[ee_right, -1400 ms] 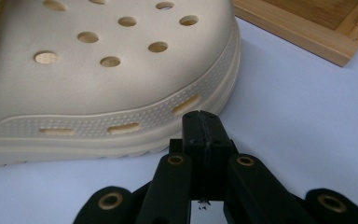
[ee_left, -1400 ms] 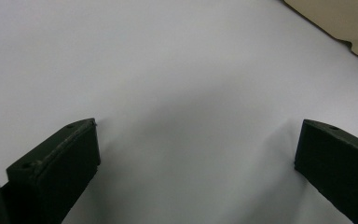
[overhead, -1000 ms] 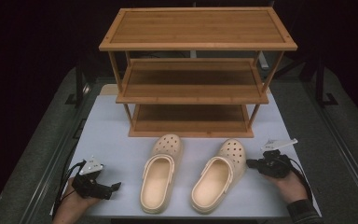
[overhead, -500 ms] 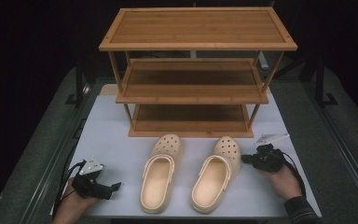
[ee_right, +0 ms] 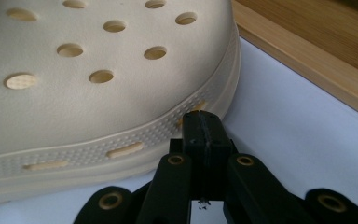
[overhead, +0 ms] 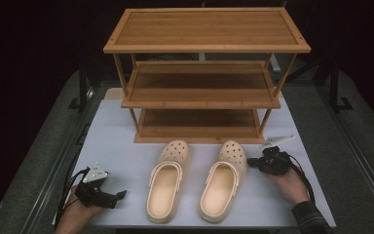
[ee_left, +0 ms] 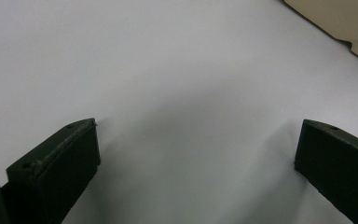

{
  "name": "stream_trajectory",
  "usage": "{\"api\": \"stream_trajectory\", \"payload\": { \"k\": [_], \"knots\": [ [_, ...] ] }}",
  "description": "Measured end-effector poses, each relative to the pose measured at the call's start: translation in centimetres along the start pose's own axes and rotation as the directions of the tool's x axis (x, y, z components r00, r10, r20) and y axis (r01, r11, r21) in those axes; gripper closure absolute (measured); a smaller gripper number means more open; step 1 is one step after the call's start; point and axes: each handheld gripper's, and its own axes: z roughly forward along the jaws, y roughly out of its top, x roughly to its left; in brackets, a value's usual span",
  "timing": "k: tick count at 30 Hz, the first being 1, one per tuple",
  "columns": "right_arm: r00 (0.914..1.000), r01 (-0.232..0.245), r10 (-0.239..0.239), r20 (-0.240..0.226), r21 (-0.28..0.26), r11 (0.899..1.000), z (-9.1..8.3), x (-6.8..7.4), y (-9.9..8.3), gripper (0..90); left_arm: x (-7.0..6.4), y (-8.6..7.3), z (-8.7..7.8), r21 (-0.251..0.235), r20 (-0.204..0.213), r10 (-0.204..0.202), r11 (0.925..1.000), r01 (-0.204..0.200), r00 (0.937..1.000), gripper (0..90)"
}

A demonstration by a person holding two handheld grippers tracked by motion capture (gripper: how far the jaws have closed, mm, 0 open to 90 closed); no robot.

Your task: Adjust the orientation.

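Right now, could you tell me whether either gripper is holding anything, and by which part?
Nothing is held. The right gripper is shut with its tips at the side of the right clog; the left gripper is open over the table.

text: none legible | labels: none | brands: none | numbers: none

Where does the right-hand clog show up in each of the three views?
High view: right clog right of centre, beside the right gripper.
Right gripper view: its perforated toe upper left, shut jaws at its sole.
Left gripper view: cannot tell.
Shared landmark: bamboo rack.
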Motion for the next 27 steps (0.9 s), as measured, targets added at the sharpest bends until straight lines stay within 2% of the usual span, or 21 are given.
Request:
{"api": "stream_trajectory", "payload": {
  "k": [27],
  "knots": [
    [0.9968,0.074,-0.074,-0.031,0.002,0.997,4.7,1.8,4.8,89.8,0.0,0.0,0.0,-0.002,0.001,0.0,1.0,0.0,1.0,0.0]
  ]
}}
